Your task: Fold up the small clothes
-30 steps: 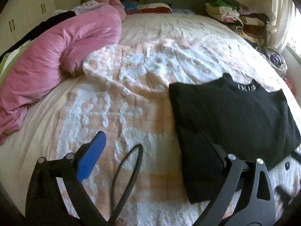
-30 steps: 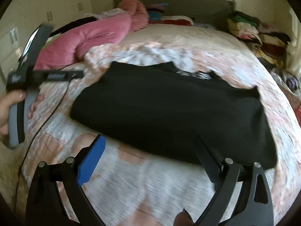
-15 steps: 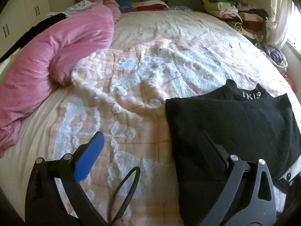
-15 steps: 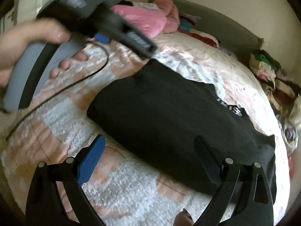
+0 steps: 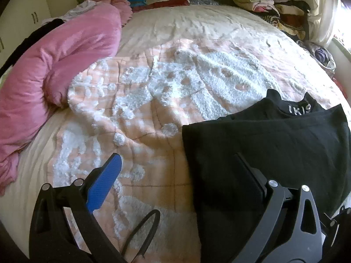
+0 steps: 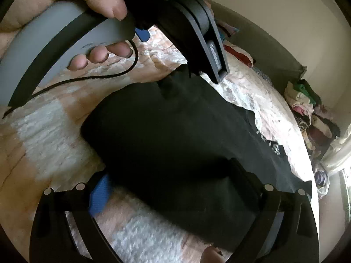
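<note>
Left gripper (image 5: 177, 164) spread wide, empty, over blanket (image 5: 142, 114). Right gripper (image 6: 169, 175) released too, jaws straddling near edge of folded black garment (image 6: 175, 131), right side of bed.

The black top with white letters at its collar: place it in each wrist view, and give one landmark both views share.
Left wrist view: the black top fills the lower right, its lettered collar at its upper edge.
Right wrist view: it spans the centre diagonally, collar toward the right, its near edge between the right tongs.
Shared landmark: the stack of folded clothes at the far right of the bed.
</note>
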### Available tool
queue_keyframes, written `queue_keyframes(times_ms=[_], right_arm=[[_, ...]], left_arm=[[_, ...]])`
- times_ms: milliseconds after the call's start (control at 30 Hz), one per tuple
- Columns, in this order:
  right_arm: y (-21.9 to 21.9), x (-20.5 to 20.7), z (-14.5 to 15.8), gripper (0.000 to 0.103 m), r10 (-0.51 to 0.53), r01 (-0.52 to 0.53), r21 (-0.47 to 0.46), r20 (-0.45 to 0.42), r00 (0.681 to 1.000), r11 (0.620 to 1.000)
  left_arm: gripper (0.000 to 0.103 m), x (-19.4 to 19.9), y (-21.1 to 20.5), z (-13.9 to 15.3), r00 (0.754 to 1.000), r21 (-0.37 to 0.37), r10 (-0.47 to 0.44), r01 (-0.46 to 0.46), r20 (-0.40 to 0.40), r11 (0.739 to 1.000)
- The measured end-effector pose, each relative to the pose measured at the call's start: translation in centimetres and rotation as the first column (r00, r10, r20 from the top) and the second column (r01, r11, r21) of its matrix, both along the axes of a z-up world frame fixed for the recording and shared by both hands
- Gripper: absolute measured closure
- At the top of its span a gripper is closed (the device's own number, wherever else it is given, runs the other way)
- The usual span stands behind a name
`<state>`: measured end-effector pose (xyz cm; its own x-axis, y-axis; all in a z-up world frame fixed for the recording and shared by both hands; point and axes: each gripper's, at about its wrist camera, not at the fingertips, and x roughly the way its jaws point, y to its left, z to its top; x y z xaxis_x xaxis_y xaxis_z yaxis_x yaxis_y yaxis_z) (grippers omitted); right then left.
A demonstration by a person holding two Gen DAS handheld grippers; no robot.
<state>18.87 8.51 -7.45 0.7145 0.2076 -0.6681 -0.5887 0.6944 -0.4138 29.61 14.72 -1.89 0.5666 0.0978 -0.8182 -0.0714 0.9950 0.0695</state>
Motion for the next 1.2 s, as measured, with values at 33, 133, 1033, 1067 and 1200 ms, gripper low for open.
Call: queue_keyframes(times_ms=[33,133,1033,1067,1200], right_arm=[[0.1,0.2,0.0,0.017,0.001,-0.001,-0.008,0.011,1.0,1.0],[-0.3,0.6,0.4,0.058,-0.022,0.023,-0.007,0.051,0.998,1.0],[-10.4,-0.3,7.8,0.086,-0.241,0.187,0.412,0.084,0.967,0.892],[-10.8,-0.3,7.9,0.086,-0.248,0.191,0.418,0.085,0.965,0.888],[-12.0,-0.6,8.5,0.087,-0.271,0.207,0.442,0.086,0.959,0.873]], left_arm=[[0.01,0.2,0.0,-0.1,1.0,-0.001,-0.001,0.001,-0.004,1.0],[0.01,0.8,-0.1,-0.5,1.0,-0.004,-0.002,0.002,-0.017,1.0],[0.063,1.8,-8.1,4.0,0.989,-0.179,-0.146,0.147,0.02,0.973],[0.064,1.8,-8.5,4.4,0.989,-0.177,-0.149,0.151,0.025,0.973],[0.065,1.7,-10.0,5.6,0.985,-0.162,-0.168,0.173,0.044,0.971]])
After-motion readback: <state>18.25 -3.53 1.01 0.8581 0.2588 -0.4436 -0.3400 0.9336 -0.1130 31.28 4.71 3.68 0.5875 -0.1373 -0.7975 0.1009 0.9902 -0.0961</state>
